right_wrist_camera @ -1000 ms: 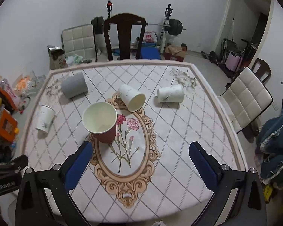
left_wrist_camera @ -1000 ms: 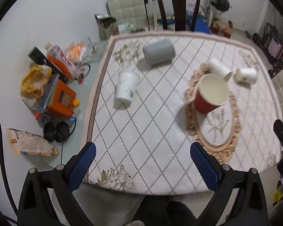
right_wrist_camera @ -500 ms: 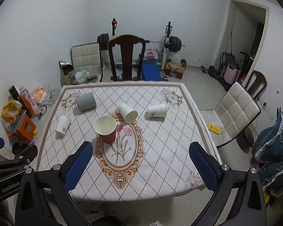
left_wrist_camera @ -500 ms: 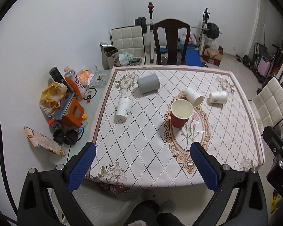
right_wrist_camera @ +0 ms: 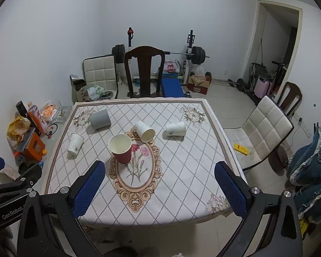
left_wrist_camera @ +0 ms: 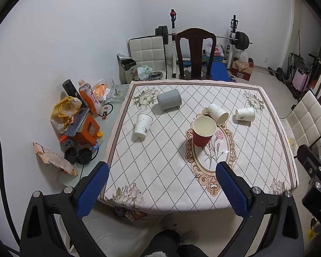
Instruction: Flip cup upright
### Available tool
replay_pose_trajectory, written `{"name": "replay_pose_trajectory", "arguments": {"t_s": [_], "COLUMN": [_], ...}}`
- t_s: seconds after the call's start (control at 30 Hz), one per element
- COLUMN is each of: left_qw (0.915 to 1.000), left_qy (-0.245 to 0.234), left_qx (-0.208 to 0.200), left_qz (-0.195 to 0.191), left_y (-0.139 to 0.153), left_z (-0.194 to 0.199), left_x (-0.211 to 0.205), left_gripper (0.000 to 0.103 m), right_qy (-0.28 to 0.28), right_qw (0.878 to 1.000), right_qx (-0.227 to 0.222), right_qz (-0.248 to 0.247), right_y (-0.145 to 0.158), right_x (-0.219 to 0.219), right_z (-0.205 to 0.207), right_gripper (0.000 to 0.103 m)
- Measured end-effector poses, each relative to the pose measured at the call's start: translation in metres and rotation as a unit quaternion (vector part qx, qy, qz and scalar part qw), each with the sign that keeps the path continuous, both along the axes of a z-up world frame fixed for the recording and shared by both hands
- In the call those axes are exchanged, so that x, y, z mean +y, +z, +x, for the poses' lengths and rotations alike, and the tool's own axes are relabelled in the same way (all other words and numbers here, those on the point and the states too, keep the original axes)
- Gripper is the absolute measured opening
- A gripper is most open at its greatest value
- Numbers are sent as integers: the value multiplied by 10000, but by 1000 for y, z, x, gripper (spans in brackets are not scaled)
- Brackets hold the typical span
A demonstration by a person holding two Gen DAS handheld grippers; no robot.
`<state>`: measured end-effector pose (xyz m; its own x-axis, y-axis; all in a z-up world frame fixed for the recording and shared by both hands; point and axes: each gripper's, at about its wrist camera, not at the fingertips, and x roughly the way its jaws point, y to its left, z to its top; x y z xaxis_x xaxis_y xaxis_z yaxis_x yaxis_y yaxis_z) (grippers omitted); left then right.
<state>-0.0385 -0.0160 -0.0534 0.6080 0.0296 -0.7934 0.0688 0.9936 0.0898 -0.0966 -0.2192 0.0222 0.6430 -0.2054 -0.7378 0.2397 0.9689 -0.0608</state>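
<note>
Red paper cup [left_wrist_camera: 203, 131] [right_wrist_camera: 120, 148], cream inside, upright on patterned surface [left_wrist_camera: 164, 150] near oval medallion; well ahead of left tongs [left_wrist_camera: 161, 189] and right tongs [right_wrist_camera: 159, 189], both wide, empty.

1. The walls [right_wrist_camera: 160, 10] are plain white, and the floor [right_wrist_camera: 231, 98] has pale tiles.
2. A dark wooden chair [right_wrist_camera: 144, 72] stands behind the table [right_wrist_camera: 182, 171].
3. A barbell rack [right_wrist_camera: 190, 53] stands against the back wall.
4. A padded white chair [right_wrist_camera: 265, 128] is at the right.
</note>
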Motion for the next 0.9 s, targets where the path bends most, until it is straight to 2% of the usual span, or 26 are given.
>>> {"name": "replay_pose_trajectory", "arguments": {"t_s": [0.9], "left_qw": [9999], "left_qy": [88], "left_qx": [-88], "left_qz": [-6], "left_y": [7], "left_z": [-4], "left_x": [9], "left_gripper": [102], "right_qy": [173], "right_qw": [9998], "right_qx": [63], "right_qz": [69], "right_y": [-3], "right_x": [12], "right_z": [2], "right_gripper": [103]}}
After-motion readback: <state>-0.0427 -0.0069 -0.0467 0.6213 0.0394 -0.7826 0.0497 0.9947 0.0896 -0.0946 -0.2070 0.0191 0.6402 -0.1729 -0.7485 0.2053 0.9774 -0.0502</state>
